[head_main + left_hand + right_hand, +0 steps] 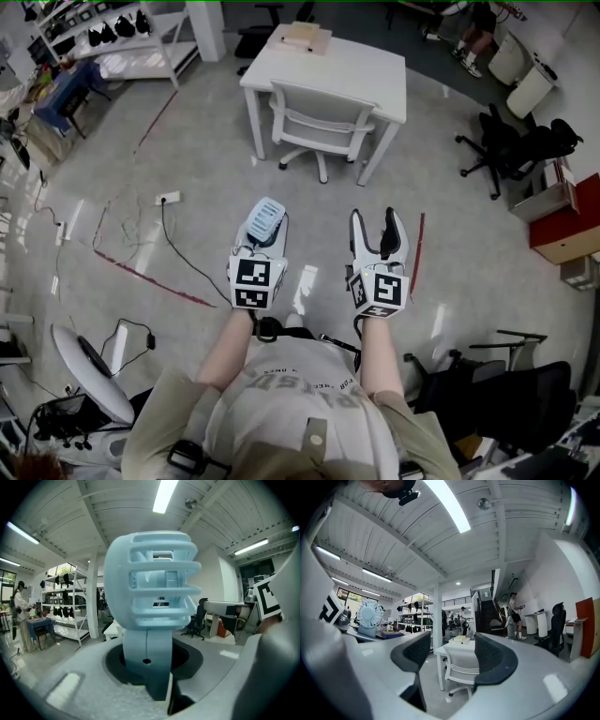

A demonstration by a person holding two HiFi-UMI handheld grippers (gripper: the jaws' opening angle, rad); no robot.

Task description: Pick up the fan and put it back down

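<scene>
A pale blue handheld fan (265, 218) is held out in front of the person, above the floor, with my left gripper (262, 247) shut on its stem. In the left gripper view the fan's slatted head (152, 581) stands upright above the jaws, and its stem runs down between my left gripper (154, 686). My right gripper (379, 234) hovers beside it, to the right. It is open, with nothing between its fingers. From the right gripper view, the open gripper (452, 656) frames a distant table, and the fan (370, 616) shows at far left.
A white table (375, 70) with a white chair (319, 122) pushed under it stands ahead. Black office chairs (511, 145) sit at the right and another (525, 394) at lower right. A power strip (169, 198) with cables lies on the floor to the left. A shelf rack (141, 47) is at top left.
</scene>
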